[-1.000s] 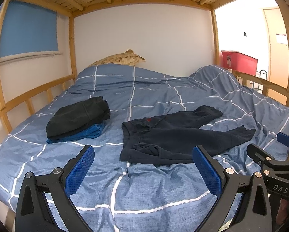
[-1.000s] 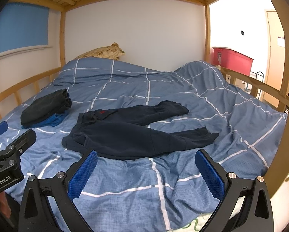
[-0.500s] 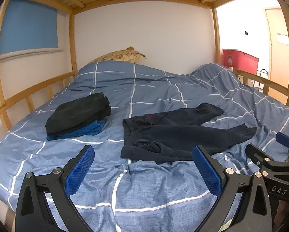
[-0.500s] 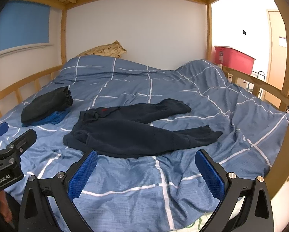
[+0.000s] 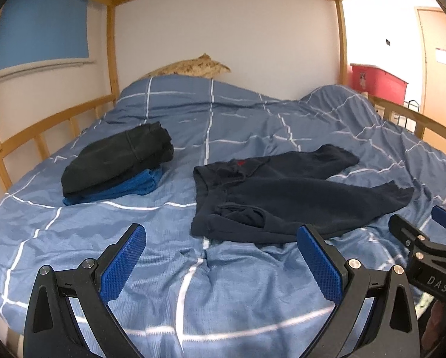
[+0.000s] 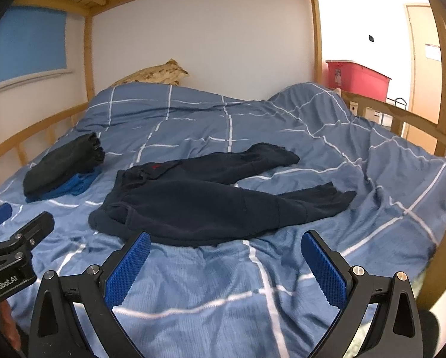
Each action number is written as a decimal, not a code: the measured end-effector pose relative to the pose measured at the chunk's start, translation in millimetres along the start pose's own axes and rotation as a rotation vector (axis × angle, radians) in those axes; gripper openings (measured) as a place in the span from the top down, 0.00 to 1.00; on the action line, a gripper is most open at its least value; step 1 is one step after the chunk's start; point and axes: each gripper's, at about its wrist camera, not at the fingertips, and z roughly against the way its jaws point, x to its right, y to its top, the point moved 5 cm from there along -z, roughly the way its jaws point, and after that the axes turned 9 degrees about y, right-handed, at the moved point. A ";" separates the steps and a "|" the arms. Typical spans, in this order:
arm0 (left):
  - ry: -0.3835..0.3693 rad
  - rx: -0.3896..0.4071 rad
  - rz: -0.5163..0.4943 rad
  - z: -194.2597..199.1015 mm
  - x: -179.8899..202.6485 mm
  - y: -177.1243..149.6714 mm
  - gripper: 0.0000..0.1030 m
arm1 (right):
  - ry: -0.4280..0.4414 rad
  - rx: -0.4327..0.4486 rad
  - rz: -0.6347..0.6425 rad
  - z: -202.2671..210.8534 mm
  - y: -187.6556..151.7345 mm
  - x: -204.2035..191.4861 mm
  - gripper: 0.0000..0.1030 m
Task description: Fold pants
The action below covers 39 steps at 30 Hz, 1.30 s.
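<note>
Pants [image 5: 282,197] lie ahead of both spread, empty jaws; best pinch waistband and cuff, then fold lengthwise

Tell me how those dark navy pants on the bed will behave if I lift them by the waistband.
The navy pants look like thick fleece lying rumpled on the duvet, so they will probably sag limply, legs trailing. The napped fabric should grip the ridged pads rather than slip. The splayed legs may drag and bunch the wrinkled duvet. Both the left gripper and right gripper are open, clear of them.
</note>
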 end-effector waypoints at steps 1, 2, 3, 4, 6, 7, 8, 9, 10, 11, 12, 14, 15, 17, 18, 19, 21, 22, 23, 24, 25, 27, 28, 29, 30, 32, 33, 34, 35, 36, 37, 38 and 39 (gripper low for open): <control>0.005 -0.008 -0.009 -7.6 0.3 0.3 0.03 | -0.003 0.000 -0.008 -7.3 0.0 1.3 0.01; 0.009 -0.017 -0.024 -17.7 1.0 1.5 0.05 | -0.004 0.003 -0.014 -11.7 -0.1 1.9 0.01; 0.014 -0.025 -0.035 -25.2 1.9 2.2 0.06 | -0.012 0.001 -0.026 -18.2 -0.1 3.6 0.01; 0.022 -0.037 -0.045 -33.8 2.5 2.7 0.06 | -0.013 -0.004 -0.035 -25.5 0.1 4.5 0.01; 0.023 -0.059 -0.058 -48.9 4.3 2.8 0.07 | -0.012 -0.013 -0.049 -38.7 0.9 5.4 0.01; 0.024 -0.075 -0.061 -57.0 4.9 2.4 0.09 | -0.010 -0.020 -0.061 -45.9 1.2 6.3 0.01; 0.022 -0.094 -0.059 -65.5 5.3 1.7 0.10 | -0.008 -0.028 -0.075 -53.1 1.1 7.7 0.01; 0.016 -0.107 -0.057 -71.1 5.5 0.5 0.10 | -0.011 -0.038 -0.086 -58.5 0.3 8.7 0.01; 0.011 -0.126 -0.052 -78.9 5.4 -0.7 0.11 | -0.009 -0.051 -0.101 -65.8 -0.5 9.8 0.02; 0.009 -0.140 -0.049 -83.1 4.7 -1.6 0.12 | -0.005 -0.064 -0.120 -73.2 -1.6 11.9 0.03; 0.001 -0.159 -0.041 -90.0 4.2 -2.8 0.13 | -0.004 -0.079 -0.140 -80.0 -2.6 13.5 0.04; -0.007 -0.190 -0.024 -101.1 3.1 -4.6 0.16 | 0.008 -0.098 -0.174 -90.2 -4.5 16.7 0.07; -0.014 -0.211 -0.011 -107.2 2.4 -5.7 0.18 | 0.005 -0.109 -0.191 -95.7 -5.4 18.6 0.08; -0.037 -0.258 0.022 -120.0 1.3 -8.3 0.22 | -0.004 -0.122 -0.203 -104.7 -6.8 20.9 0.10; -0.049 -0.277 0.038 -125.4 0.9 -9.8 0.23 | -0.003 -0.143 -0.212 -110.7 -8.9 22.0 0.11; -0.063 -0.299 0.057 -131.1 0.5 -11.9 0.25 | 0.008 -0.156 -0.224 -114.3 -10.4 22.5 0.14; -0.084 -0.356 0.097 -142.6 -1.0 -18.0 0.28 | 0.022 -0.183 -0.260 -121.4 -15.3 25.1 0.17; -0.097 -0.383 0.122 -148.1 -1.9 -20.9 0.30 | 0.023 -0.194 -0.277 -124.6 -17.9 27.0 0.18; -0.109 -0.401 0.143 -152.4 -2.0 -22.9 0.30 | 0.023 -0.204 -0.290 -126.9 -20.3 28.1 0.19; -0.121 -0.426 0.172 -157.5 -2.8 -26.0 0.30 | 0.022 -0.217 -0.308 -130.0 -23.3 30.3 0.21; -0.133 -0.445 0.196 -160.8 -3.0 -28.2 0.31 | 0.024 -0.222 -0.316 -131.4 -24.9 31.5 0.23; -0.155 -0.474 0.236 -165.8 -2.6 -32.2 0.32 | 0.025 -0.238 -0.331 -136.7 -28.7 33.6 0.26; -0.159 -0.485 0.248 -168.4 -1.6 -33.8 0.33 | 0.027 -0.241 -0.334 -138.5 -29.5 34.2 0.28; -0.164 -0.494 0.259 -170.2 -0.5 -35.8 0.34 | 0.026 -0.246 -0.335 -141.0 -30.7 34.1 0.30; -0.164 -0.499 0.266 -172.1 -0.4 -36.6 0.36 | 0.026 -0.250 -0.335 -143.0 -31.0 33.5 0.32; -0.166 -0.497 0.270 -171.7 0.7 -36.6 0.44 | 0.031 -0.247 -0.326 -145.4 -30.0 32.6 0.36; -0.169 -0.490 0.262 -170.5 1.9 -35.5 0.46 | 0.029 -0.248 -0.317 -146.5 -29.6 31.6 0.39; -0.171 -0.488 0.254 -169.2 2.3 -35.2 0.55 | 0.032 -0.247 -0.312 -147.1 -28.6 31.4 0.45; -0.179 -0.486 0.246 -168.0 3.0 -34.7 0.67 | 0.036 -0.246 -0.306 -147.4 -28.3 31.4 0.50; -0.209 -0.484 0.242 -166.7 4.7 -34.0 0.73 | 0.042 -0.246 -0.302 -148.0 -27.6 31.3 0.54; -0.218 -0.483 0.238 -164.1 5.0 -33.9 0.76 | 0.050 -0.247 -0.301 -148.1 -27.2 31.5 0.62; -0.214 -0.477 0.236 -163.7 4.3 -32.3 0.77 | 0.060 -0.250 -0.304 -148.0 -27.0 31.9 0.72; -0.210 -0.463 0.228 -160.5 3.7 -30.8 0.78 | 0.068 -0.256 -0.305 -148.0 -27.0 31.8 0.76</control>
